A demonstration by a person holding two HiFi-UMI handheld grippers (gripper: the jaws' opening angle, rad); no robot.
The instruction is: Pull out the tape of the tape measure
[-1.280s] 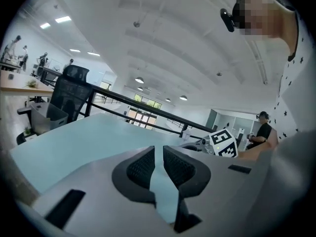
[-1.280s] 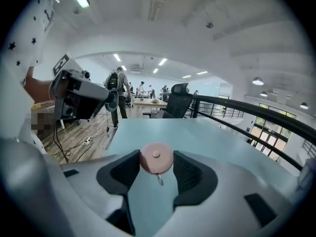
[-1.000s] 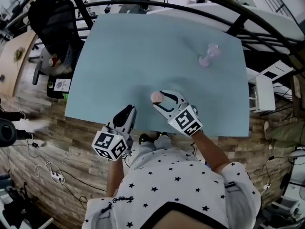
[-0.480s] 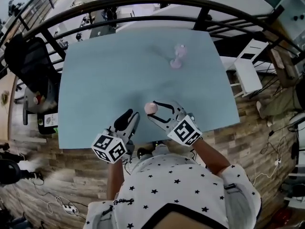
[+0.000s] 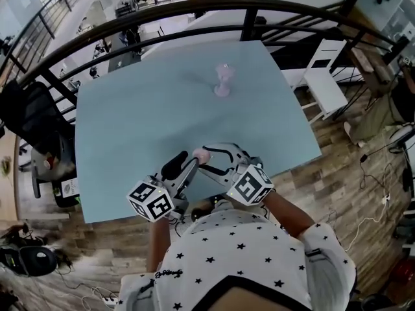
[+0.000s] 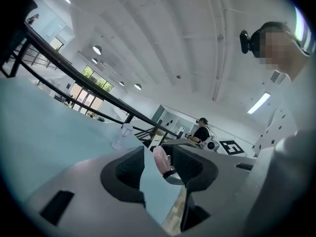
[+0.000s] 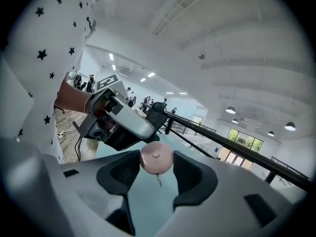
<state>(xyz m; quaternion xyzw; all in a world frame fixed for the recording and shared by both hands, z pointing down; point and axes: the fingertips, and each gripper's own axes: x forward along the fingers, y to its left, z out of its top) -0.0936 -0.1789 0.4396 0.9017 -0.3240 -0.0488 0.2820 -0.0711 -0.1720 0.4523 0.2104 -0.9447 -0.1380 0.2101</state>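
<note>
A round pink tape measure [image 7: 156, 156] is pinched between the pads of my right gripper [image 7: 156, 171], and its small tape tab [image 7: 158, 180] hangs below the case. In the head view the tape measure [image 5: 201, 155] is held above the near edge of the pale blue table [image 5: 130, 122], in the right gripper [image 5: 207, 160]. My left gripper [image 5: 184, 167] sits just left of it, its jaws opening and gripping nothing. In the left gripper view the tape measure [image 6: 161, 160] shows edge-on just beyond the gap of the left gripper [image 6: 156, 168], untouched by the pads.
A small pink object [image 5: 222, 81] stands at the far side of the table. A black railing [image 5: 162, 11] curves behind it. A white stand [image 5: 326, 83] is to the table's right, a dark chair [image 5: 39, 128] to its left, over wooden floor [image 5: 337, 167].
The left gripper has risen from the table's near edge up beside the tape measure, and its jaws have spread apart. The right gripper keeps its hold on the tape measure.
</note>
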